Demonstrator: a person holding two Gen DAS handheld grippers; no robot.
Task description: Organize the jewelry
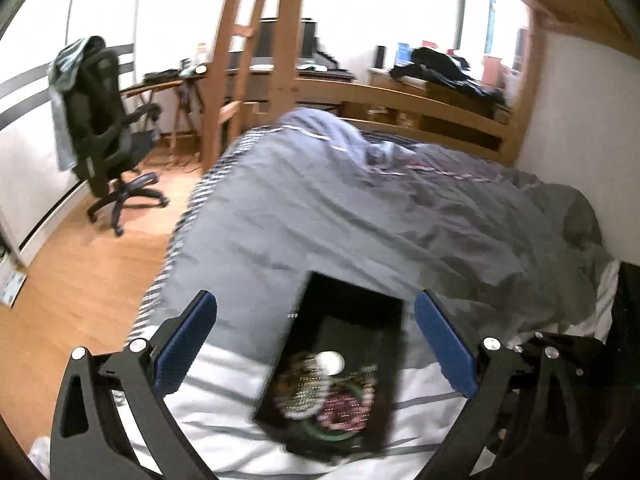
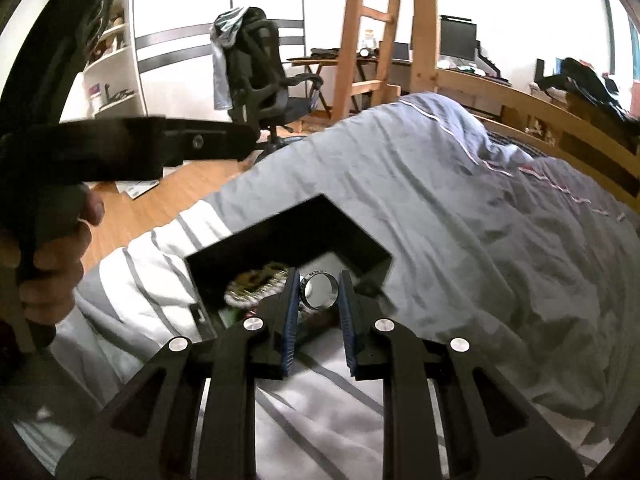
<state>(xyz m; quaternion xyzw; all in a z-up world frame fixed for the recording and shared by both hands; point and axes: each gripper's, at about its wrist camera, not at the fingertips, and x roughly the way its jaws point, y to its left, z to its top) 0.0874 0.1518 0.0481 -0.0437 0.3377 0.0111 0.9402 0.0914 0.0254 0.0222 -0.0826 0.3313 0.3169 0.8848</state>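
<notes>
Item: metal ring, a broad silver band, pinched between the two blue pads of the right claw, its open bore facing the camera; the jaws stand narrowed to the band's width and bear on its outer sides. Position: above the near part of a black open box, which lies on the bed directly ahead of and under the claw tips. Box contents: a tangle of beaded pieces, greenish, gold and reddish, smeared by motion blur in both views; individual items cannot be told apart. Governing relation, as judged: the ring lies already over the box mouth, so the coming move looks like a short descent and release straight ahead; the right claw is the nearer. Left claw: jaws spread wide, holding nothing, straddling the same box from above. Obscured: the box's near edge sits behind the right claw's fingers; its floor is dark. Surround: striped sheet, grey duvet, office chair, wooden ladder.
</notes>
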